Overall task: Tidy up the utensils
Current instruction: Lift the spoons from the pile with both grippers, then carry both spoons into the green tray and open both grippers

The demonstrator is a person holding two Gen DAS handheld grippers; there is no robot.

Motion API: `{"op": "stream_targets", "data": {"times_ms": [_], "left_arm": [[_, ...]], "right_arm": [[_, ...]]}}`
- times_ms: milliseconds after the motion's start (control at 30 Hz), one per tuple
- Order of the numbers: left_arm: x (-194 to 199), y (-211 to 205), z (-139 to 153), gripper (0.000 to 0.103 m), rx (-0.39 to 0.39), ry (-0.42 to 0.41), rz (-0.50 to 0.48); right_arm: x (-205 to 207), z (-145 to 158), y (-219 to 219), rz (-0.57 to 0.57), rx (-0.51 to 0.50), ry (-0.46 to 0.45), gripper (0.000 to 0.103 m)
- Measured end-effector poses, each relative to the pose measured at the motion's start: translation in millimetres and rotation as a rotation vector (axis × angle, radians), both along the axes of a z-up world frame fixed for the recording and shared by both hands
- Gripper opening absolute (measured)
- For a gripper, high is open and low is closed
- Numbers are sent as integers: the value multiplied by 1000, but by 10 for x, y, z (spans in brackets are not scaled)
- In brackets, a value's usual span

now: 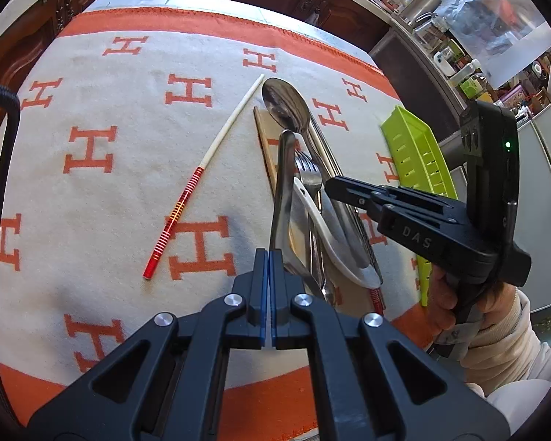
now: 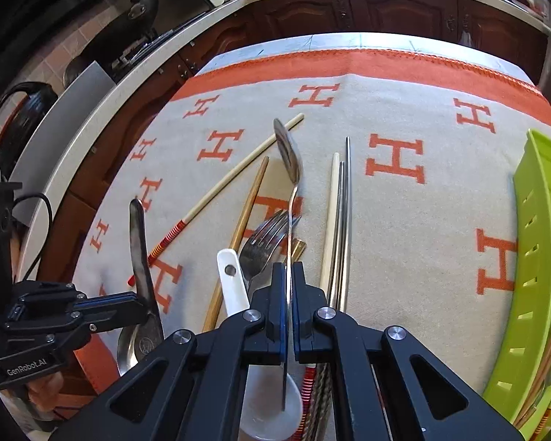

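Observation:
My left gripper [image 1: 268,257] is shut on the handle of a steel ladle-like spoon [image 1: 283,183], which rises ahead of it; it also shows in the right wrist view [image 2: 139,257]. My right gripper [image 2: 289,270] is shut on the thin handle of a steel spoon [image 2: 288,150], bowl pointing away; its bowl shows in the left wrist view [image 1: 285,104]. Beneath lie a fork [image 2: 262,242], a white ceramic spoon [image 2: 231,279], steel chopsticks [image 2: 343,220], a pale chopstick [image 2: 330,220], a wooden chopstick [image 2: 246,213] and a red-handled chopstick [image 1: 198,180].
A green slotted utensil tray [image 2: 540,257] stands at the right, holding some utensils at its near end; it also shows in the left wrist view [image 1: 418,154]. The table carries a cream cloth with orange H letters [image 1: 92,147]. A counter with cabinets runs behind.

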State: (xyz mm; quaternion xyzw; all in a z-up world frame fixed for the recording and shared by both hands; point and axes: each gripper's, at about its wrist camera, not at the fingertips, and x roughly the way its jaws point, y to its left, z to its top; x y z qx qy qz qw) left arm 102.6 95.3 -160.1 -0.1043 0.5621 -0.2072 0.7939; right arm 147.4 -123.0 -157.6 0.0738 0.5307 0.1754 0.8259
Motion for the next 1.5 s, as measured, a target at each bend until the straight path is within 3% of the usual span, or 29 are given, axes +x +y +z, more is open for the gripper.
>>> {"op": "stream_targets", "data": {"times_ms": [300,667,933,1167,1300,1500], "left_arm": [[-32,22,2,0,-4,8,8],[-32,-45,55,0,-14,11,12],[-52,-209,331,0,-35,-30,-6],[-64,-769,634,0,-72,-66,-111],[-85,-1286,760,0,-80,-74,-201],[-132,-2024,722,0,-55,-59,-296]], "right_arm": [[37,-68,-52,-10,20,58,4],[4,-56,15,-18,0,57,2],[-286,302,-385,-127,125,-15,2],[-779,720,-1069,-277,203,-98,2],[-1114,924,-1548,-381,181,-153,2],[-1357,843,-2005,-477,137,-123,2]]}}
